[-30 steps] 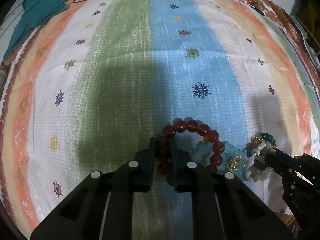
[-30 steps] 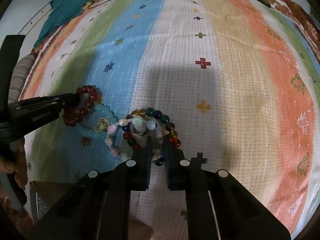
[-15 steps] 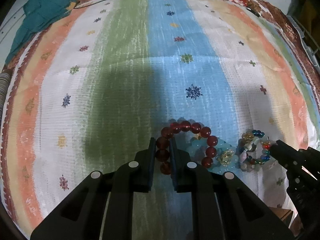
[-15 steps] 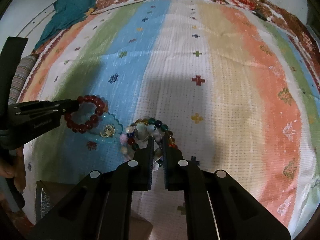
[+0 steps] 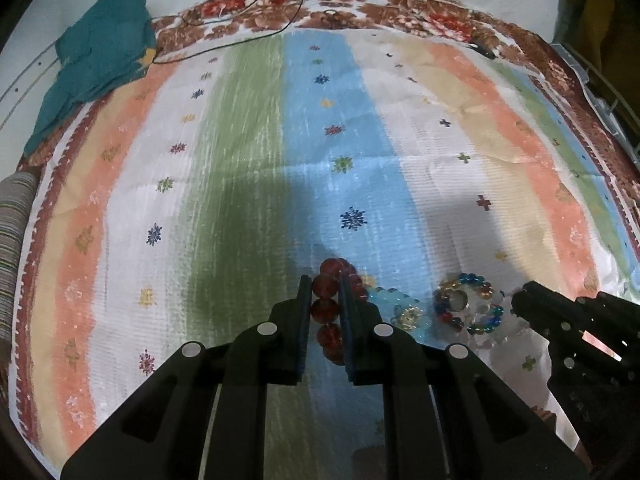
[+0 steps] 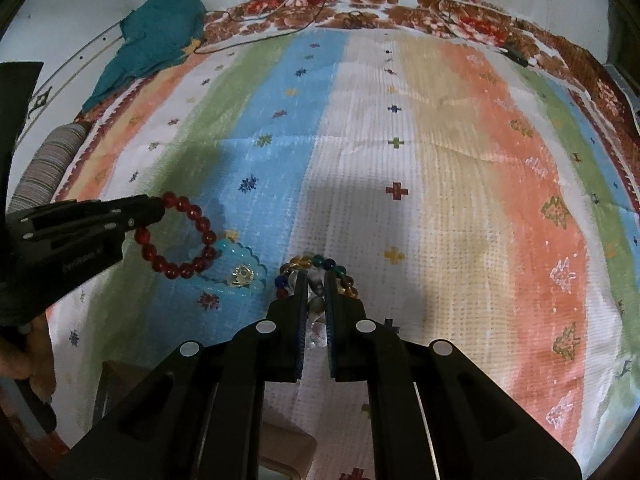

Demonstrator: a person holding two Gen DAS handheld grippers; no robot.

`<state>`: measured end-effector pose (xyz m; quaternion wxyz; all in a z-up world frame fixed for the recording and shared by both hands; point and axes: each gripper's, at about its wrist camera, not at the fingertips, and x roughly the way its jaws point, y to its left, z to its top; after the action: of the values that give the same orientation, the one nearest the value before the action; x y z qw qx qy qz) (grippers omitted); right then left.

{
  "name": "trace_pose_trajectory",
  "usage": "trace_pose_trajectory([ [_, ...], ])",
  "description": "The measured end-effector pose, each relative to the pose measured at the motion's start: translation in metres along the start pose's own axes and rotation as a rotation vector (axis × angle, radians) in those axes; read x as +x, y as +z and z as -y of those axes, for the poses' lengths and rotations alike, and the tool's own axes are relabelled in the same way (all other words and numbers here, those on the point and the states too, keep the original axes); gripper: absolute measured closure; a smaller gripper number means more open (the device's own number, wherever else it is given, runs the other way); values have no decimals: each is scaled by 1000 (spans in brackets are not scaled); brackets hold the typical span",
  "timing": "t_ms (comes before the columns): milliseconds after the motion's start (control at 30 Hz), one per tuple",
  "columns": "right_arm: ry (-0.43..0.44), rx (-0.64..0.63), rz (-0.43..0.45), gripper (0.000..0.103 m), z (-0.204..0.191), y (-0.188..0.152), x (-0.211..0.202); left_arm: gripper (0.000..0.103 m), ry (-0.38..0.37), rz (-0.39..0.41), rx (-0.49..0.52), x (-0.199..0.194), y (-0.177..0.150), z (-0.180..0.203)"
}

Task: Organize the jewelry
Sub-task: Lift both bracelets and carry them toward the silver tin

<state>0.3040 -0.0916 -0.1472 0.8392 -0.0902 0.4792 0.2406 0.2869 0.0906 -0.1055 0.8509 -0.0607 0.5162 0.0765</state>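
My left gripper is shut on a dark red bead bracelet and holds it lifted off the striped cloth; from the right wrist view the bracelet hangs as a ring from the left gripper. My right gripper is shut on a bundle of multicoloured bead bracelets, also seen in the left wrist view. A pale blue bead bracelet with a gold charm lies on the cloth between the two, and shows in the left wrist view.
A striped, patterned cloth covers the surface. A teal cloth lies at the far left corner, with a thin cable along the far edge. A striped roll sits at the left edge. A brown box corner shows below.
Both grippers have risen and pulled back. The red bracelet has come up off the pale blue one, and the multicoloured bundle has lifted with the right gripper.
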Motion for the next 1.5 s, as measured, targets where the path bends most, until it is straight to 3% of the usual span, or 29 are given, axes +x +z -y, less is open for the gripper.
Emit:
trace_pose_trajectory([
  [1100,9,0,214,94,-7,-14,-72,90,-66,187,14,-94,-19,26],
  [1500,1,-28,276,94,-20,-29,-99,90,-121,200,3,-121,-45,33],
])
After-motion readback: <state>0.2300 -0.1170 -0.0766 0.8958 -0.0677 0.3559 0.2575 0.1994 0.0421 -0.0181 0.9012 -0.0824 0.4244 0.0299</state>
